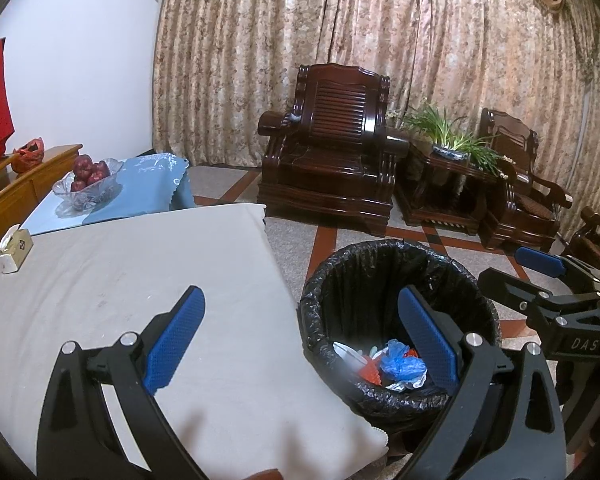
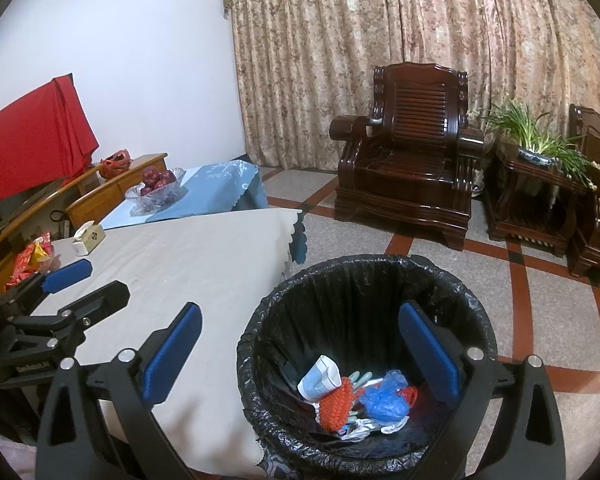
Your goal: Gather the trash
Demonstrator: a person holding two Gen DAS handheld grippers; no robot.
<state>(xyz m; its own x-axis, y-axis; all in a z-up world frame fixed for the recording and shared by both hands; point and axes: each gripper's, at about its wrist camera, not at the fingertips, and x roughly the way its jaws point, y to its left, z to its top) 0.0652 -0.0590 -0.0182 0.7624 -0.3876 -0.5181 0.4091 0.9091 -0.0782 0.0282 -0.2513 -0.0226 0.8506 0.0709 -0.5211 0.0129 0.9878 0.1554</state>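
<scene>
Trash [image 2: 356, 396] lies crumpled in my black-lined bin [image 2: 364, 280] beside the bench [image 2: 204, 264]: blue plastic, red netting, white paper. Both tongs, left [image 1: 300, 340] and right [image 2: 300, 344], spread empty.

My left gripper [image 1: 300, 336] hangs with jaws spread wide, empty, straddling the edge of the grey-white cloth-covered table [image 1: 140, 280] and the black-bagged round waste bin [image 1: 396, 320]. Crumpled blue plastic [image 1: 402, 364] and orange scraps lie in the bin. My right gripper [image 1: 536, 276] shows at right.
</scene>
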